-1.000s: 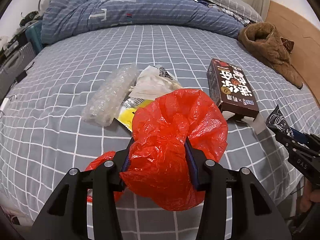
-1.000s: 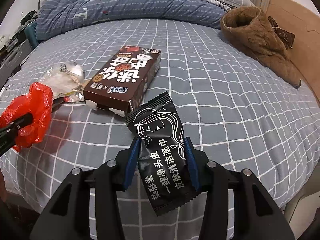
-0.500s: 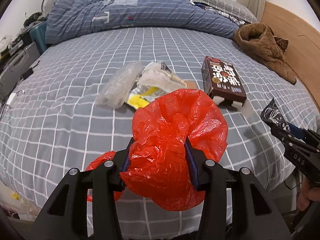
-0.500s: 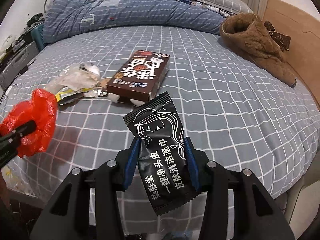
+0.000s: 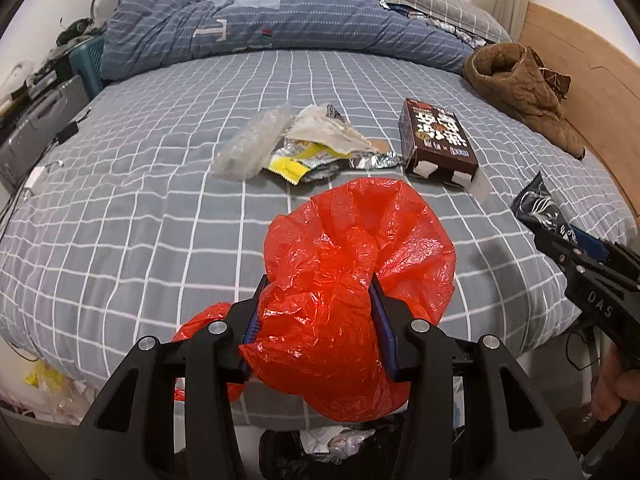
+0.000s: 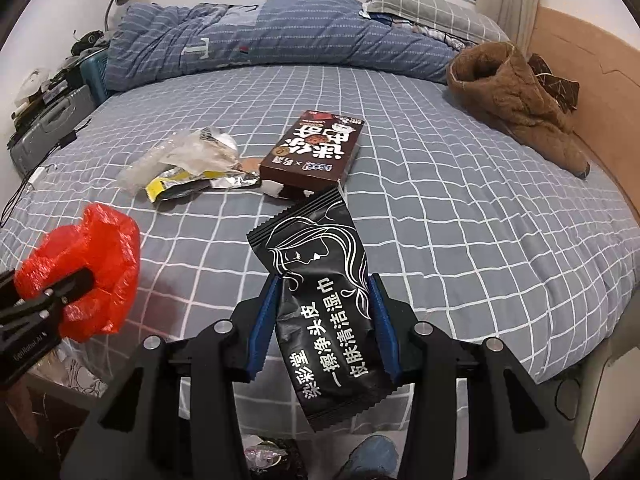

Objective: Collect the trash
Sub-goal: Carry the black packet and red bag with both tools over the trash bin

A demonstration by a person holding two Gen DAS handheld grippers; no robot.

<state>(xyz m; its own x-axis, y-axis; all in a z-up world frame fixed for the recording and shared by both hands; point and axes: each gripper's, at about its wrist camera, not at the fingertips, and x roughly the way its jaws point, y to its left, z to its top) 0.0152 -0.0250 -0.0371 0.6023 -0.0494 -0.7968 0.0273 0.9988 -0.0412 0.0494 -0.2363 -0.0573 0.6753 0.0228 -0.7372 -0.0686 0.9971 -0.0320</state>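
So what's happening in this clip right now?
A person is clearing trash off a bed. The left tongs grip a red bag; the right tongs grip a black wipe packet. On the bed lie a brown box and a pile of wrappers.

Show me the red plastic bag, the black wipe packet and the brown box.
red plastic bag (image 5: 352, 280), left wrist view, crumpled middle.
black wipe packet (image 6: 320, 280), right wrist view, printed front.
brown box (image 6: 316, 152), right wrist view, top face.

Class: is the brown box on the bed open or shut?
Open: the brown box lies flat, its near-end flaps folded outward.
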